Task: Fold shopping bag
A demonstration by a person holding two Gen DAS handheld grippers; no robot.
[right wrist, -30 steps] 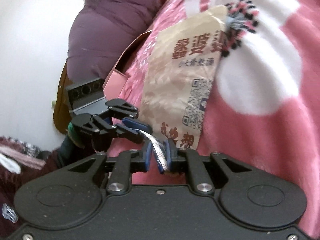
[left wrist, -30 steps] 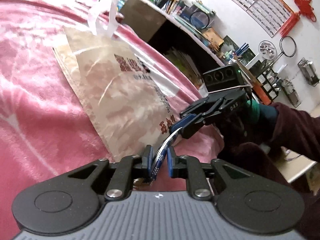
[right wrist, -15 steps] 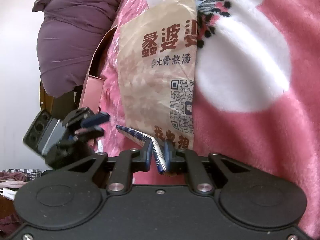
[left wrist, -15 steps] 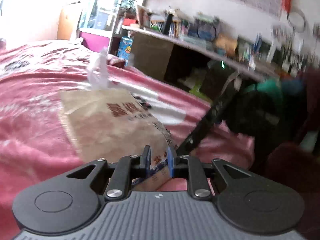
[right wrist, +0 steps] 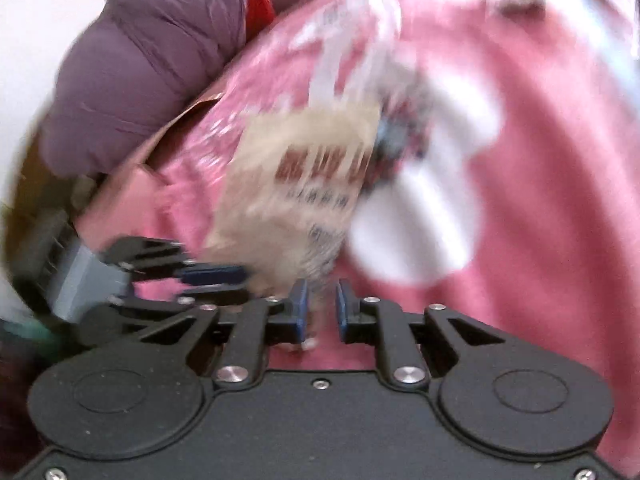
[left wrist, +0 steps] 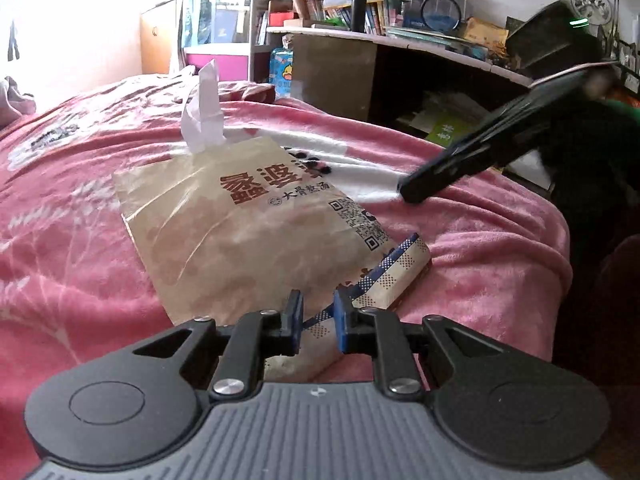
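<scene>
shopping bag [left wrist: 256,236] flat on pink blanket [left wrist: 72,248], white handles [left wrist: 202,116] upright | left gripper [left wrist: 317,318] parted around checkered bottom edge | right gripper [left wrist: 452,170] raised, well apart

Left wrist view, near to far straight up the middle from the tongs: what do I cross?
Left tongs → blue checkered bag edge → shopping bag → white handles → pink blanket → water jug → bookshelf.
</scene>
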